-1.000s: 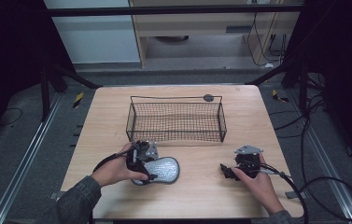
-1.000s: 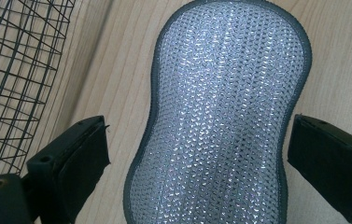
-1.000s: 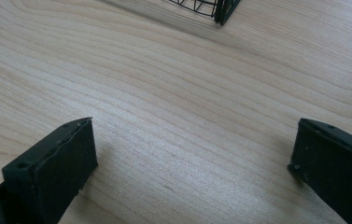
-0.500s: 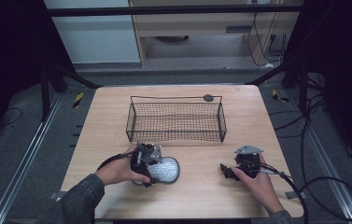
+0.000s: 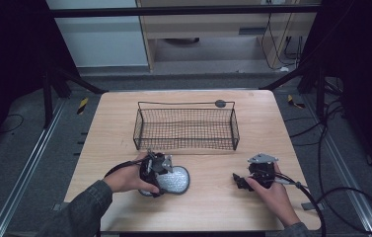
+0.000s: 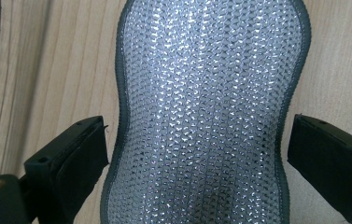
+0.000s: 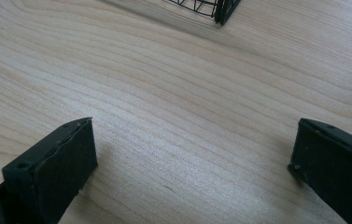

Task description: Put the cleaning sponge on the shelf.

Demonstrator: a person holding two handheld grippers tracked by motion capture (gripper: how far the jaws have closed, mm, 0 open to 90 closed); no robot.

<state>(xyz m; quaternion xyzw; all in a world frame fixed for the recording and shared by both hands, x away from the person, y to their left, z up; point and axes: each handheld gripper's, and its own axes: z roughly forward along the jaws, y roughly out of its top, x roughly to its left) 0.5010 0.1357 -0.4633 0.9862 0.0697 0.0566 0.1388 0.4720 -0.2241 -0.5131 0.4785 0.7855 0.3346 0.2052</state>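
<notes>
Left tongs (image 6: 197, 154) straddle the silver insole (image 5: 173, 180) near the surface's (image 5: 272, 133) front edge, jaws wide, not pinching; right tongs (image 7: 192, 163) gape empty over bare wood.

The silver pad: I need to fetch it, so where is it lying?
The silver pad lies flat near the table's front left, just before the wire basket, between the left gripper's open jaws.

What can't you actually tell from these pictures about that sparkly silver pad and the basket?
- Silver pad: both ends are cut off by the left gripper view's edges; in the high view the left claw and hand cover its near end.
- Whether the left claw's pads touch the pad: a thin gap seems to show, too fine to be sure.
- Round dark thing on the wire basket's rim: too small in the high view.
</notes>
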